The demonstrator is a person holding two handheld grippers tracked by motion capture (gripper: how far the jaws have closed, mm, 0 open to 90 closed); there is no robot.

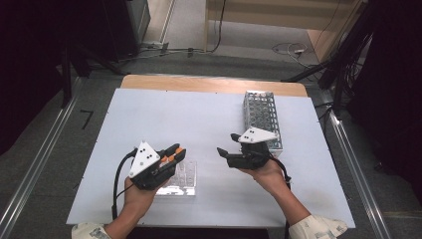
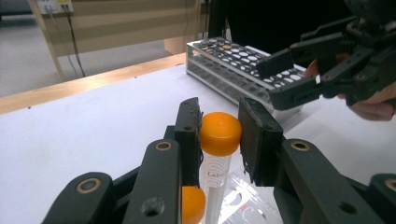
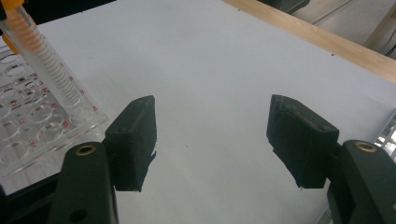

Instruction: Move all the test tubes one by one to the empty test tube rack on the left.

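The left gripper [image 2: 219,135] clamps the orange cap of a clear centrifuge tube [image 2: 218,154], which hangs upright between its jaws. Just below it sits a clear plastic tube tray [image 1: 185,175]. Across from it, the right gripper [image 3: 212,140] is spread wide and empty. Behind that one lies a metal test-tube rack [image 1: 263,117].

Tube [image 2: 216,161]: lower end cut off by bottom edge of left gripper view; label print too blurred to read. In right gripper view its cap cut off at top-left corner.
Second orange cap [image 2: 192,204]: half hidden behind left gripper [image 2: 219,135] jaw.
Clear rack [image 3: 32,116]: cut off at left edge; red markings too small to read.
Metal rack [image 1: 262,119]: near end hidden behind right gripper [image 1: 225,144].
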